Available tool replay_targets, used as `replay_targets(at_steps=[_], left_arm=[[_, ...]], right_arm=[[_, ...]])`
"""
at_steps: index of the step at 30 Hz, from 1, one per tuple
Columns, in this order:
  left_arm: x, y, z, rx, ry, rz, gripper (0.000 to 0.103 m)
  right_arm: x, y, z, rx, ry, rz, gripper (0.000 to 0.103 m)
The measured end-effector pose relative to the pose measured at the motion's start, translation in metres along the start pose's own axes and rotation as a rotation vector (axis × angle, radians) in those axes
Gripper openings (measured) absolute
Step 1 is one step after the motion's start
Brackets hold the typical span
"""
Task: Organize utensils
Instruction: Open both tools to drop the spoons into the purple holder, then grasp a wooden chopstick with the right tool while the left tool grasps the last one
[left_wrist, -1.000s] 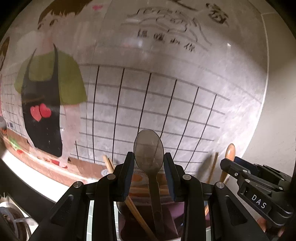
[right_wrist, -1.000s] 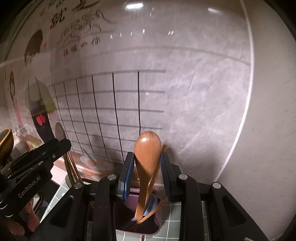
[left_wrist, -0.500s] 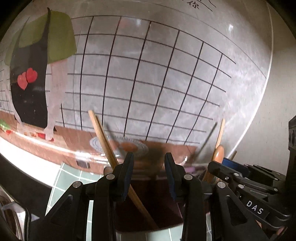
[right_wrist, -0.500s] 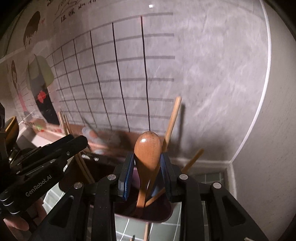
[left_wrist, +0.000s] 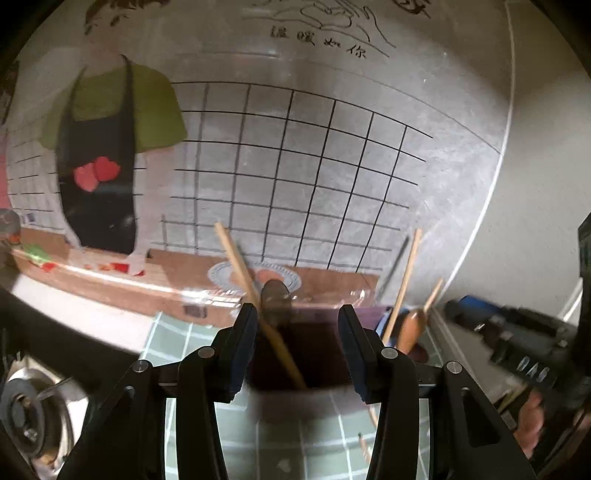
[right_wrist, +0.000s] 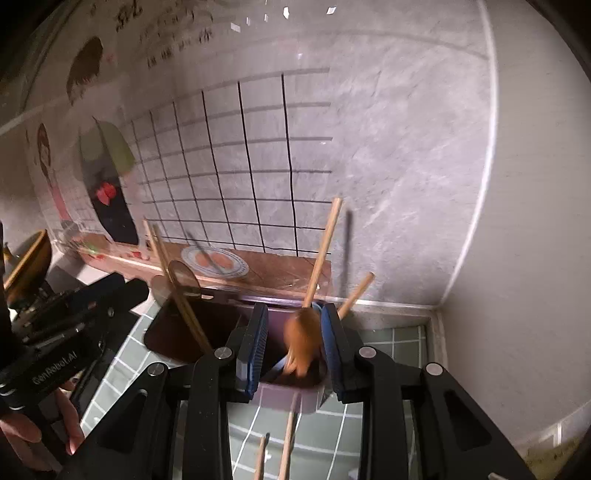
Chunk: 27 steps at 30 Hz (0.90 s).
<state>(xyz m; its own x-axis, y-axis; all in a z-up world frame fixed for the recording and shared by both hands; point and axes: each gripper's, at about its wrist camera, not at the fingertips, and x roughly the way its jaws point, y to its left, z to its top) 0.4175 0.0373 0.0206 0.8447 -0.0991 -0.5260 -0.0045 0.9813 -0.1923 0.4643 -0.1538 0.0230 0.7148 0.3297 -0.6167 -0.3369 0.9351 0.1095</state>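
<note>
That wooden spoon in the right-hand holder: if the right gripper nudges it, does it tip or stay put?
Likely to swing, not stay: the wooden spoon stands bowl-up, so it looks top-heavy, and is motion-blurred between the open right gripper. It probably only leans against the holder rim beside the chopsticks. It looks rigid, with a smooth, possibly slippery finish.

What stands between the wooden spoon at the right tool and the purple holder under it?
Nothing visible does. The wooden spoon sits blurred inside the right tool, handle down in the open purple holder. Two chopsticks there lean back-right, beside the spoon.
</note>
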Motion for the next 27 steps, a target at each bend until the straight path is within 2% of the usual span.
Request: replay_targets(at_steps=[5,9,15,19,23,27], left_arm=[[-0.027,0.006,-0.028,-0.031,0.057,0.03,0.047],[-0.048,0.003,-0.062,-0.04,0.118,0.0,0.047],[-0.063,-0.011,-0.113,-0.047,0.212,-0.042,0.047],[-0.069,-0.019,-0.141,-0.065,0.264,-0.054,0.047],[-0.071,-0.022,-0.16,-0.08,0.313,-0.054,0.047],[-0.077,-0.024,-0.177,-0.069,0.333,-0.046,0.047]], right_arm=[[-0.035,-0.005,-0.019,0.039,0.006,-0.017,0.028],[-0.059,-0.008,-0.054,0.048,0.045,-0.034,0.028],[-0.084,-0.014,-0.111,0.073,0.146,-0.002,0.028],[-0.093,-0.006,-0.149,0.043,0.209,0.001,0.027],[-0.093,0.006,-0.179,0.001,0.264,0.035,0.019],[-0.094,0.013,-0.207,-0.027,0.304,0.074,0.017]])
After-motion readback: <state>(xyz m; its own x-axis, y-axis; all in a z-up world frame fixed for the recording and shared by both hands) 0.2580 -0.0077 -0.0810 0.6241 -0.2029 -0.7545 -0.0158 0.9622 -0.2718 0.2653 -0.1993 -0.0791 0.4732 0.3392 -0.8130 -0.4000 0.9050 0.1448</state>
